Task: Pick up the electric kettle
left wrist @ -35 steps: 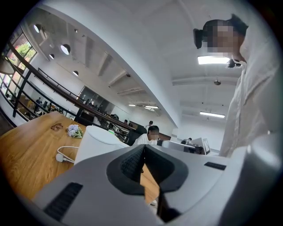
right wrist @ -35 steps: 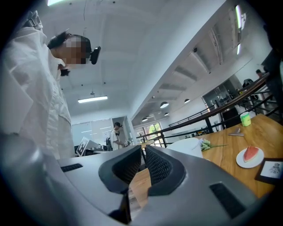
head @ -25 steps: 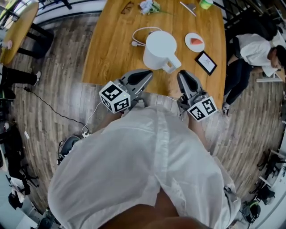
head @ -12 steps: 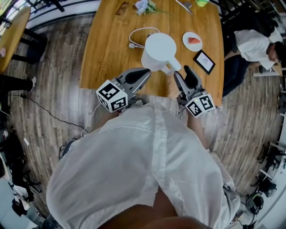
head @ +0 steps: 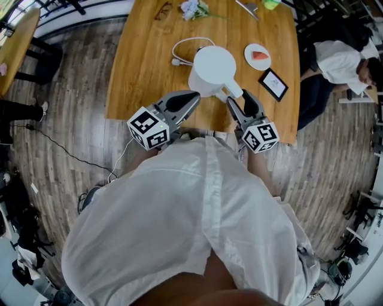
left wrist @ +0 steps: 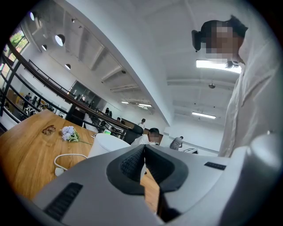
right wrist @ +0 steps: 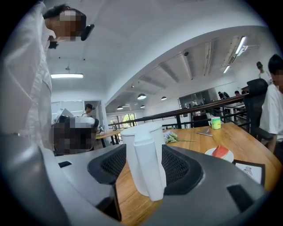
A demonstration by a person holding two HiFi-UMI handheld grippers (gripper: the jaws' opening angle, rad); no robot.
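Wooden worktop [head: 143, 66] over a plank floor, viewed steeply from above. Upright near the front edge: white electric kettle [head: 210, 67], handle [head: 232, 91] turned toward the right gripper [head: 240, 99]. Fingers of that gripper spread wide and opening, handle standing between them, no firm pinch visible. On the other side, left gripper [head: 192, 97] just beside the kettle's base, fingers pressed together on nothing. Behind the kettle: looped white cable [head: 182, 48]. Farther right: small plate [head: 251, 59] with a red slice, then a dark-framed tablet [head: 274, 83]. At the far edge: pale flowers [head: 195, 8]. Beyond the right edge: seated person [head: 338, 60] in a white shirt.
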